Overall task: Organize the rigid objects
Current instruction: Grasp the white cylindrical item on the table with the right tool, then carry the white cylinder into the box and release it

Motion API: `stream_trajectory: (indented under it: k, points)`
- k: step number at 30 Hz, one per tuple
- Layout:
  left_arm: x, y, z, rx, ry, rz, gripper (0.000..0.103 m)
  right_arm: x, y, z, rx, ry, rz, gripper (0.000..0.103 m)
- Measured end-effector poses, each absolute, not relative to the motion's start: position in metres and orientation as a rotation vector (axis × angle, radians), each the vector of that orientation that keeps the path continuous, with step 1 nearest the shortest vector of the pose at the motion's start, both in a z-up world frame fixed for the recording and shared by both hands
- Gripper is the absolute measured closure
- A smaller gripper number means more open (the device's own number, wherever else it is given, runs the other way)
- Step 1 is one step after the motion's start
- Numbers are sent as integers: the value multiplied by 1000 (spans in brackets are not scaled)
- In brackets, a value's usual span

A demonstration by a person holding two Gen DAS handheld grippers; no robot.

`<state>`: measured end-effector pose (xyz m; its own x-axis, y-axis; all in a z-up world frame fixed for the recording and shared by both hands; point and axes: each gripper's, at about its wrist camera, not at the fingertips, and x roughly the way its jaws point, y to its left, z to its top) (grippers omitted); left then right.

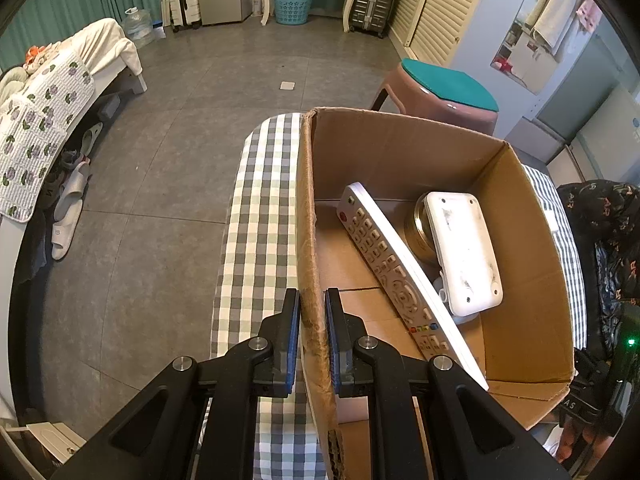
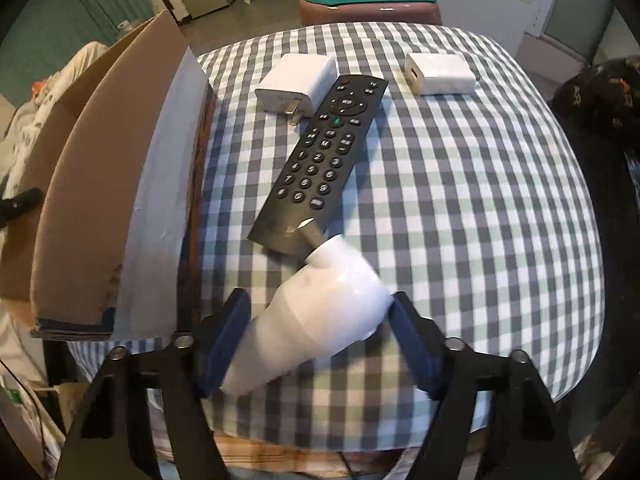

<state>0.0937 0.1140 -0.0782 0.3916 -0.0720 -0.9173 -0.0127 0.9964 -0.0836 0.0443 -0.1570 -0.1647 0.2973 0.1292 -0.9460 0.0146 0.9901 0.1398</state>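
My left gripper (image 1: pixel 312 296) is shut on the near left wall of an open cardboard box (image 1: pixel 400 152). Inside the box lie a white remote (image 1: pixel 384 264), a white flat device (image 1: pixel 464 248) and a gold tin (image 1: pixel 416 224). In the right wrist view my right gripper (image 2: pixel 320 298) points down at the checked tablecloth (image 2: pixel 480 200). A blurred white object with a metal tip (image 2: pixel 320 312) lies slantwise between the right gripper's blue pads and touches both. Its tip rests on the near end of a black remote (image 2: pixel 324 156). The box (image 2: pixel 100 180) stands just to the left.
A white plug charger (image 2: pixel 296 80) and a white adapter block (image 2: pixel 440 72) lie on the cloth beyond the black remote. A pink stool with a green top (image 2: pixel 368 0) stands behind the table. Dark patterned fabric (image 2: pixel 600 96) sits at the right edge.
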Motion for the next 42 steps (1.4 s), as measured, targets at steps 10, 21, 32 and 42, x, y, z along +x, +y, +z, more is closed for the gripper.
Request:
stream_trajectory:
  k: [10, 21, 32, 42]
  points:
    - [92, 113, -81, -76, 1170, -31, 91, 21, -174, -142, 48, 1185, 85, 46]
    - [92, 112, -81, -71, 1172, -27, 91, 12, -185, -67, -10, 1022, 91, 47]
    - [89, 114, -79, -75, 1175, -43, 91, 32, -131, 19, -122, 819, 222, 47]
    - [85, 115, -75, -79, 1165, -50, 91, 44, -36, 11, -252, 801, 466, 47]
